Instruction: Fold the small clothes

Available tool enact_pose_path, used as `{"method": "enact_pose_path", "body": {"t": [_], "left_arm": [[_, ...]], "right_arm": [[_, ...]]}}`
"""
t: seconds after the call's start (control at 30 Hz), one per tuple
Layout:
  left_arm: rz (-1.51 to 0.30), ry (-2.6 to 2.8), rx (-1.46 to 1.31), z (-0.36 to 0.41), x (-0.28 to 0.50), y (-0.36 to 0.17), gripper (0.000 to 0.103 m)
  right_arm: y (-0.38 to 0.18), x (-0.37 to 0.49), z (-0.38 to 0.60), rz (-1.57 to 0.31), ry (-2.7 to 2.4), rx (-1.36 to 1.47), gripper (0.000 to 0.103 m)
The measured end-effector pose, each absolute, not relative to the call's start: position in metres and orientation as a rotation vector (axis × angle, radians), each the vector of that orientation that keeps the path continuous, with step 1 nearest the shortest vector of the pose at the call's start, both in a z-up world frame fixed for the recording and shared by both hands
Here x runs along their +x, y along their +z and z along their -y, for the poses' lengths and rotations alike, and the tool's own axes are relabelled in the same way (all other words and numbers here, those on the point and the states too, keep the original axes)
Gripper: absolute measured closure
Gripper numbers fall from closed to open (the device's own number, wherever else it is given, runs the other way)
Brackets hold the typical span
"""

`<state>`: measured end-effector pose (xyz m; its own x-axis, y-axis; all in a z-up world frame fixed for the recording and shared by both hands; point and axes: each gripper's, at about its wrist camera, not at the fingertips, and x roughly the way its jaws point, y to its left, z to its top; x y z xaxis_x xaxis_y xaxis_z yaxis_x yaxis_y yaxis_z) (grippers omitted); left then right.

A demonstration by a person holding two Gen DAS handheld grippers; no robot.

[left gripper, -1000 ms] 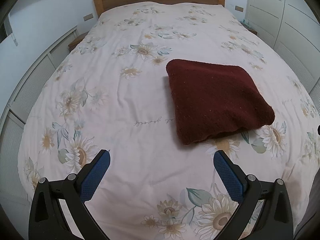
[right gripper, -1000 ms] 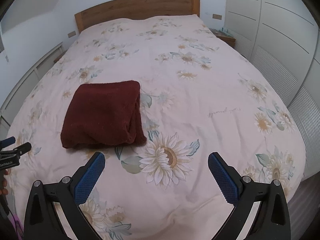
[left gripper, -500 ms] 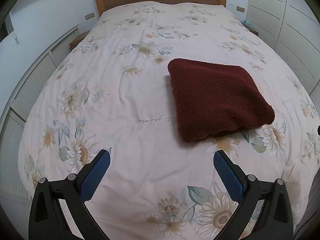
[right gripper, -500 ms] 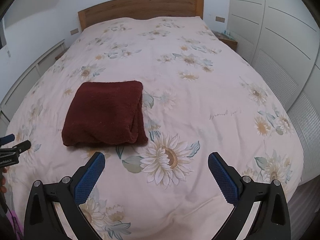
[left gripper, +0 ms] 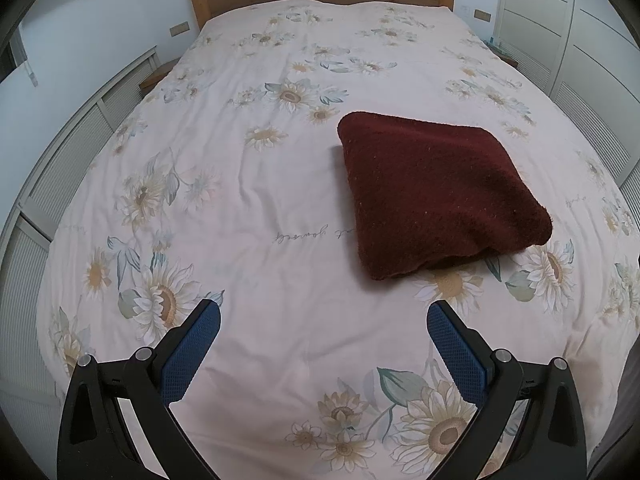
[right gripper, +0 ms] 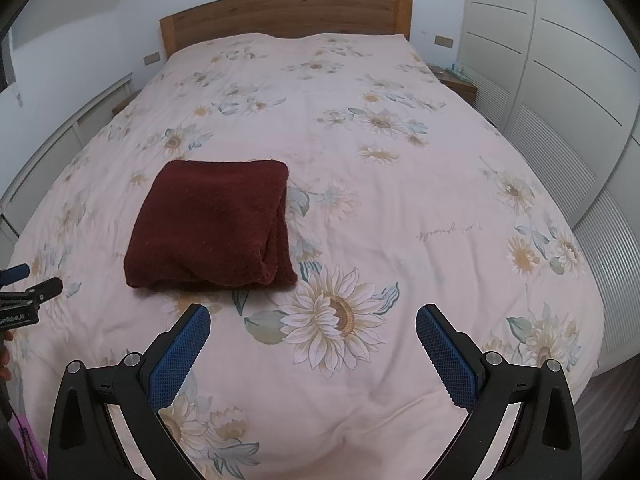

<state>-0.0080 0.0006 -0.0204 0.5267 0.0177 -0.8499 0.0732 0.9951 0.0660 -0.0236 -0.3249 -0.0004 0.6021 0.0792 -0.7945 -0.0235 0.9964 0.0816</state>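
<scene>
- Dark red folded garment (left gripper: 436, 196) lies flat on floral bedspread (left gripper: 260, 208), toward the bed's foot end.
- Left gripper (left gripper: 323, 314) spread wide, empty, above the cover w/ garment ahead to its right, apart.
- Right gripper (right gripper: 313, 316) also spread, empty; garment ahead-left, not touching.
- Wooden headboard (right gripper: 286, 14) at far end.

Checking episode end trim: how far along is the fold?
Looks done: the dark red garment lies on the floral duvet as a compact folded rectangle, layered edges visible on its near and right sides. In hand: nothing; the left gripper and right gripper are both open and empty, clear of the cloth. Left: no other unfolded clothes are visible on the bed.
</scene>
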Motion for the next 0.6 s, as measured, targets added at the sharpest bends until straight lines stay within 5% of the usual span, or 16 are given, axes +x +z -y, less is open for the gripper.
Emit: {"method": "enact_pose_path", "body": {"t": [0.6], "left_arm": [[-1.019,-0.024,0.102,-0.0012,-0.0111,-0.0214,0.001]], "right_arm": [[-0.005,-0.0217,0.3249,-0.943,0.075,0.043,0.0]]}}
